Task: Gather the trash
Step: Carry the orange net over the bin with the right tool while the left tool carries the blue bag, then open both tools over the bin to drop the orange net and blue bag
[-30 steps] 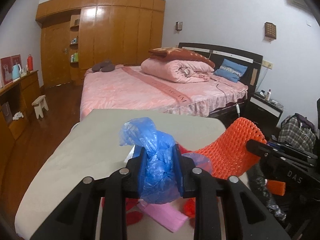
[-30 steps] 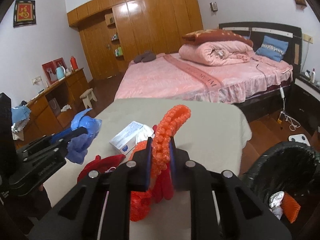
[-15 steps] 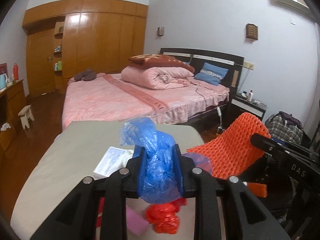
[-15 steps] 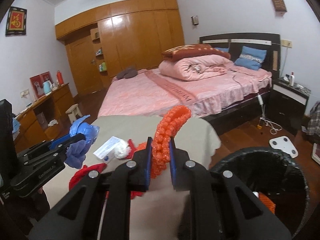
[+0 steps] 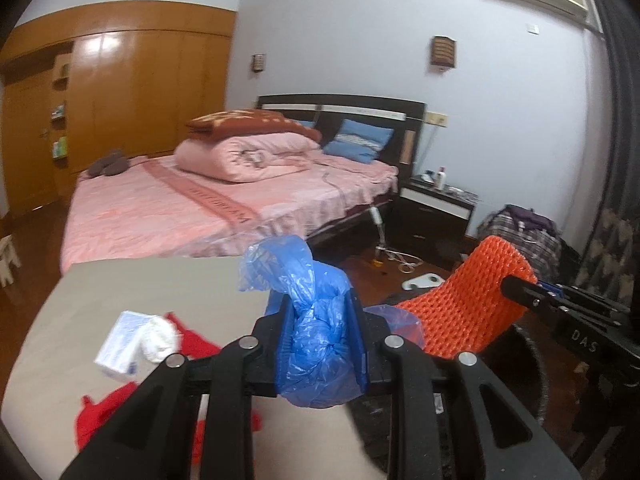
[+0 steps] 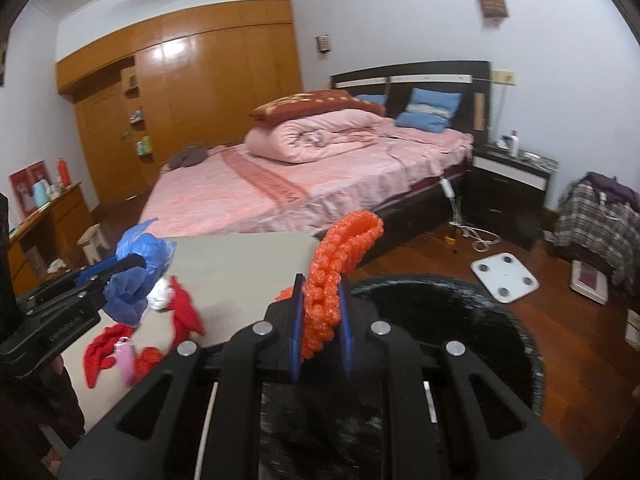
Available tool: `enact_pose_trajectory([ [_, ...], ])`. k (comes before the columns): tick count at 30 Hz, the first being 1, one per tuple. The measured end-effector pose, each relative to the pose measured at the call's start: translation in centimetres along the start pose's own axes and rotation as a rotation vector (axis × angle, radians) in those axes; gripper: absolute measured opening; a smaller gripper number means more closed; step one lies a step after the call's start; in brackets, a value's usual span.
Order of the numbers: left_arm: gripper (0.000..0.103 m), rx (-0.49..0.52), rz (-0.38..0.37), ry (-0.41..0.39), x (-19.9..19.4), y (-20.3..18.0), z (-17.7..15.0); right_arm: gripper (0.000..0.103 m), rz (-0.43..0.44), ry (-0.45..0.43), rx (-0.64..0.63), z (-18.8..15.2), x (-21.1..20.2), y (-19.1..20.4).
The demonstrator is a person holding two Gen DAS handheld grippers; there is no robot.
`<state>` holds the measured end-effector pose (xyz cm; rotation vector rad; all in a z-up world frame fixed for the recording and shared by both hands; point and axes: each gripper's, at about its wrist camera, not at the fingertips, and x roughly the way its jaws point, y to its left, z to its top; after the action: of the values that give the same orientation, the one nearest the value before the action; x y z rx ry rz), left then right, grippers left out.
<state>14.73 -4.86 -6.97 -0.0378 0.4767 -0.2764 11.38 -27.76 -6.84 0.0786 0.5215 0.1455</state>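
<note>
Bedroom setting: a pink-covered bed (image 6: 304, 188) fills the middle of both views, wooden wardrobes behind it at upper left. A grey-topped bench (image 6: 240, 264) occupies the lower left foreground, and a black-lined round trash bin (image 6: 440, 320) stands on the wooden floor just beside its right edge, at lower centre-right of the right wrist view.

Left tool (image 5: 320, 340) is clenched on a crumpled blue plastic bag (image 5: 316, 344), which bulges above and below the pads; the grip is mid-bundle, judged so that no loose end trails. Right tool (image 6: 320, 316) is clenched on an orange foam net sleeve (image 6: 336, 264), folded double and standing up out of the jaws, over the bin's near rim.

Both items are held clear of the bench, evidently for carrying to the bin together. Neither is released yet.

Remaining on the bench at lower left: red scraps (image 6: 184, 312), a pink piece (image 6: 126, 360), a small white-and-blue box (image 5: 120, 344) with a white wad touching it. Judged as trash not yet collected
</note>
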Motion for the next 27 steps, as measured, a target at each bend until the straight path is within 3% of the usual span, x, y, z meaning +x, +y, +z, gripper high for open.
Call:
enact_pose_trajectory([
  [16, 0.026, 0.075, -0.251, 0.062, 6.0, -10.6, -0.6, 0.016, -0.210, 0.017, 0.070, -3.0, -1.8, -8.9],
  [18, 0.029, 0.077, -0.264, 0.070, 6.7, -11.3, -0.7, 0.017, -0.226, 0.026, 0.076, -3.3, -1.6, -9.5],
  [20, 0.040, 0.070, -0.293, 0.096, 7.5, -11.6, -0.8, 0.019, -0.244, 0.036, 0.081, -3.8, -1.4, -10.0],
  [24, 0.050, 0.048, -0.298, 0.116, 8.1, -11.1, -1.0, 0.045, -0.268, 0.045, 0.093, -4.3, -1.1, -10.4],
  [27, 0.055, 0.045, -0.275, 0.116, 8.0, -10.3, -1.0, 0.078, -0.287, 0.035, 0.093, -4.4, -1.4, -10.4],
])
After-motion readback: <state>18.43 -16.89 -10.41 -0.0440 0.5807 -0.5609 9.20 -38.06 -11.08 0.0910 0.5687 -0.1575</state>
